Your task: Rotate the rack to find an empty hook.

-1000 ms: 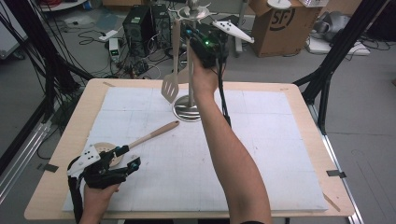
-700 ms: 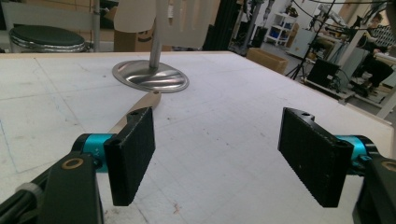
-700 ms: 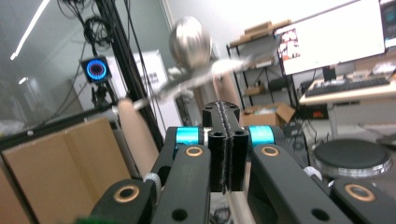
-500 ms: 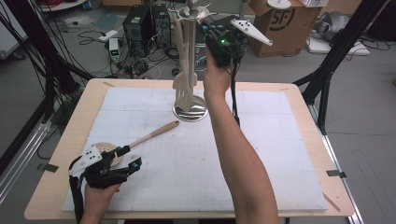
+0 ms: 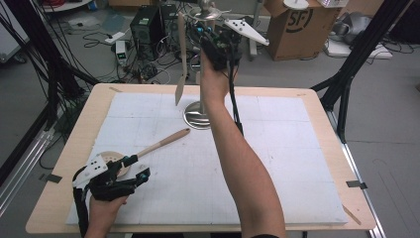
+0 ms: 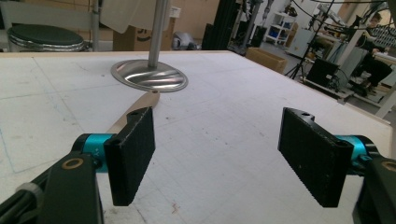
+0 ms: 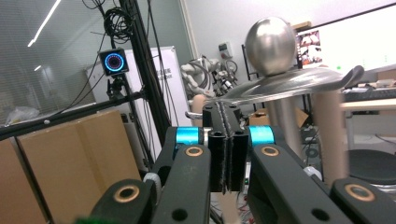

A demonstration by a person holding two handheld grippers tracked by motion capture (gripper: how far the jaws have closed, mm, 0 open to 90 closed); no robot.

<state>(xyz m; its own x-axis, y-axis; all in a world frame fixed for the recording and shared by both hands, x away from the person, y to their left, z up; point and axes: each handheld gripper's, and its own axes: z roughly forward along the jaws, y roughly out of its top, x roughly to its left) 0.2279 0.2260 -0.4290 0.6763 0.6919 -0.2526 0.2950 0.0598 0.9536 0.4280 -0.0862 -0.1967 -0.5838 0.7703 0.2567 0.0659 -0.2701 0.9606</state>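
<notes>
Hanging beside the rack (image 5: 200, 59), a spatula (image 5: 182, 59) seems pinched by the right tool (image 5: 214, 37).

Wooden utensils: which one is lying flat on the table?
The wooden spoon, by the left gripper. The wooden spatula hangs from the metal stand, near the right gripper.

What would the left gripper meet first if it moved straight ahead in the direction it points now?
Probably nothing nearby: the left gripper, jaws open, points over bare table mat. The wooden spoon and the stand's round base lie left of that line, though depth is uncertain.
</notes>
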